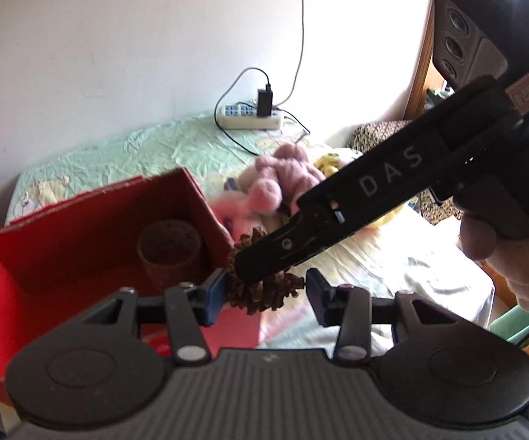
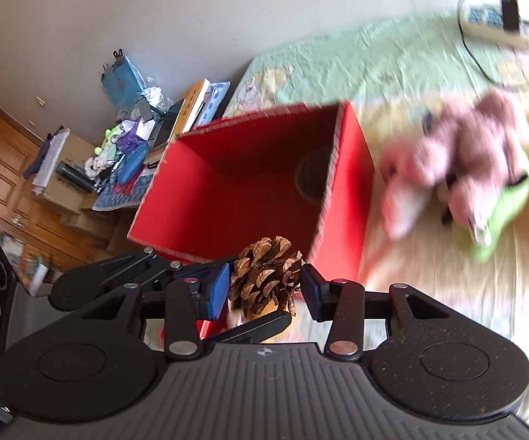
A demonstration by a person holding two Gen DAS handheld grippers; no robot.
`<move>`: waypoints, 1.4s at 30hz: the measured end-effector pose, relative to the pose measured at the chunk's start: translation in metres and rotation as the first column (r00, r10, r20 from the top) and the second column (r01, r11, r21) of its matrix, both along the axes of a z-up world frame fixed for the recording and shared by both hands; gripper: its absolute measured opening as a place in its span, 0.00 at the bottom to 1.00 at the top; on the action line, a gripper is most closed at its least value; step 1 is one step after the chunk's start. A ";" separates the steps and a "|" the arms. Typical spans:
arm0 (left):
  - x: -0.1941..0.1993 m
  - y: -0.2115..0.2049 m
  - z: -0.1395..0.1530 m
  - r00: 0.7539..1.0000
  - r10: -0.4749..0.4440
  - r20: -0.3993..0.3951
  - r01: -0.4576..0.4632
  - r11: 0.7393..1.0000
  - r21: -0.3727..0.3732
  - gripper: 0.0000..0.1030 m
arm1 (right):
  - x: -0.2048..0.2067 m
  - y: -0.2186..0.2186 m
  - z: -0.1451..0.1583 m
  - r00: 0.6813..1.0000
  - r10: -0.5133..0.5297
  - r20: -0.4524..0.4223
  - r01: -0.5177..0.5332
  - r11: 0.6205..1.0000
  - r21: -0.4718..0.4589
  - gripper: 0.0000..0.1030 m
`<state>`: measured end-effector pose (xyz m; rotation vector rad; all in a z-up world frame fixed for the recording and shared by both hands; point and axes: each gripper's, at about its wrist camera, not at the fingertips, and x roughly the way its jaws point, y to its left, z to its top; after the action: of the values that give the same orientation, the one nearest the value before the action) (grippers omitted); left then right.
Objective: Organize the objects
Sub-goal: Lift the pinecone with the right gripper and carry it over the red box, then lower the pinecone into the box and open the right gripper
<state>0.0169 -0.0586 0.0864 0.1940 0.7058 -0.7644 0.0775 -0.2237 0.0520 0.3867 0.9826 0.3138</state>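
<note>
A brown pine cone (image 2: 266, 275) sits between the blue pads of my right gripper (image 2: 264, 288), which is shut on it, just in front of a red cardboard box (image 2: 227, 190). In the left wrist view the same cone (image 1: 261, 289) lies between my left gripper's (image 1: 264, 293) pads, touching the left pad with a gap to the right one; the right gripper's black finger (image 1: 264, 262) crosses over it. The red box (image 1: 81, 227) holds a brown woven cup (image 1: 169, 249), also seen in the right wrist view (image 2: 312, 179).
A pink plush toy (image 1: 283, 179) and yellow toy (image 1: 327, 163) lie on the bed beyond the box. A white power strip (image 1: 250, 117) with cables sits near the wall. A cluttered desk with books (image 2: 136, 146) stands left of the bed.
</note>
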 end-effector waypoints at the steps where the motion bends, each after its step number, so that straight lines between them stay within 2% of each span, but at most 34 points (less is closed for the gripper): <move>1: 0.010 0.004 -0.002 1.000 0.002 0.001 -0.002 1.000 -0.013 0.44 | 0.009 0.005 0.000 1.000 0.010 0.001 -0.010 1.000 -0.026 0.45; 3: 0.027 0.015 -0.004 1.000 0.005 -0.023 -0.006 0.999 -0.040 0.43 | 0.026 0.015 -0.003 0.999 0.026 -0.020 -0.027 0.998 -0.062 0.45; 8: 0.066 0.033 -0.030 0.995 0.000 -0.102 -0.009 0.996 -0.090 0.43 | 0.062 0.035 -0.012 0.995 0.047 -0.091 -0.062 0.984 -0.165 0.45; 14: 0.086 0.046 -0.052 0.981 -0.030 -0.193 0.005 0.991 -0.130 0.43 | 0.088 0.054 -0.026 0.971 0.085 -0.223 -0.155 0.935 -0.320 0.45; 17: 0.095 0.047 -0.063 0.967 -0.055 -0.250 0.018 0.989 -0.146 0.43 | 0.106 0.062 -0.039 0.939 0.099 -0.330 -0.226 0.900 -0.373 0.45; 22: 0.096 0.044 -0.070 0.953 -0.091 -0.288 0.051 0.988 -0.142 0.43 | 0.129 0.070 -0.063 0.872 0.091 -0.482 -0.317 0.854 -0.413 0.45; 27: 0.102 0.045 -0.082 0.934 -0.110 -0.341 0.061 0.987 -0.151 0.43 | 0.136 0.078 -0.082 0.831 0.065 -0.552 -0.354 0.827 -0.436 0.47; 30: 0.106 0.047 -0.086 0.925 -0.118 -0.362 0.064 0.985 -0.159 0.44 | 0.136 0.080 -0.088 0.821 0.066 -0.567 -0.371 0.816 -0.443 0.45; 36: 0.105 0.049 -0.087 0.918 -0.135 -0.372 0.071 0.981 -0.181 0.44 | 0.133 0.077 -0.097 0.826 0.062 -0.560 -0.370 0.809 -0.457 0.44; 41: 0.112 0.057 -0.086 0.918 -0.134 -0.374 0.066 0.980 -0.187 0.45 | 0.126 0.066 -0.094 0.873 0.061 -0.484 -0.320 0.820 -0.474 0.44; 42: 0.111 0.061 -0.085 0.919 -0.132 -0.371 0.064 0.980 -0.190 0.45 | 0.125 0.062 -0.093 0.883 0.059 -0.467 -0.301 0.833 -0.463 0.44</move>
<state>0.1283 0.0025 0.0018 -0.0852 0.9987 -0.9694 0.2025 -0.1617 -0.0408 -0.1600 1.5054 0.1178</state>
